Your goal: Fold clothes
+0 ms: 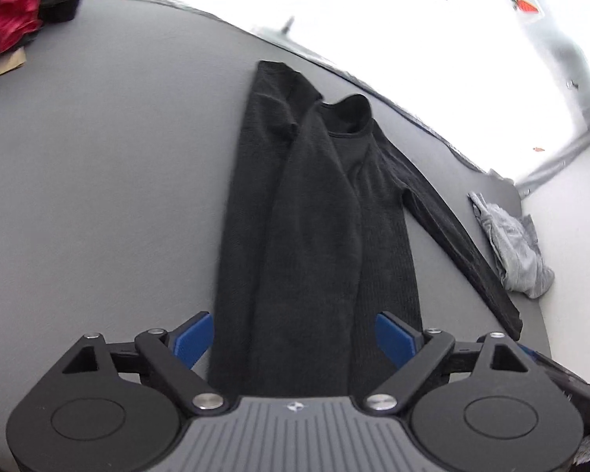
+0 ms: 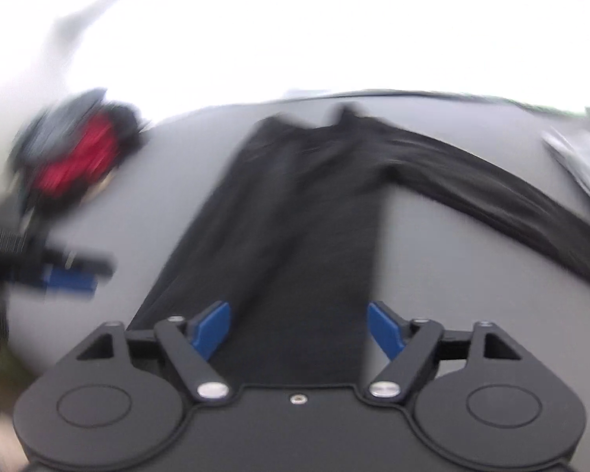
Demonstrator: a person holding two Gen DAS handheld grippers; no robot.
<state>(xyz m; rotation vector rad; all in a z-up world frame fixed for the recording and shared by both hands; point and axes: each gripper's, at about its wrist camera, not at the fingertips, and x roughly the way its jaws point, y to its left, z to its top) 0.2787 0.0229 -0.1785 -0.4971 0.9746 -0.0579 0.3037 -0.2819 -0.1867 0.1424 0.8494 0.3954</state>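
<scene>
- Left gripper (image 1: 293, 340) hangs above the near hem of the black sweater (image 1: 314, 216), its 2 blue pads spread wide with the fabric showing between them, nothing pinched.
- Right gripper (image 2: 299, 328) is just as wide open over the same hem end, blue fingers (image 2: 212, 328) apart and holding nothing; this view is smeared with blur.
- The sweater lies flat and lengthwise on the grey table (image 1: 98, 157), collar at the far end, hem nearest the cameras.
- Its left side is folded in over the body, that sleeve lying along the length; the other sleeve (image 1: 464, 247) stretches out to the right, towards the table edge.
- Just beside that sleeve's cuff end, a crumpled grey garment (image 1: 511, 247) sits at the table's right edge.
- Far left corner: a heap of red and black clothes (image 1: 15, 8), well apart from the sweater.
- In the right wrist view the left gripper (image 2: 65, 275) shows blurred at the left.
</scene>
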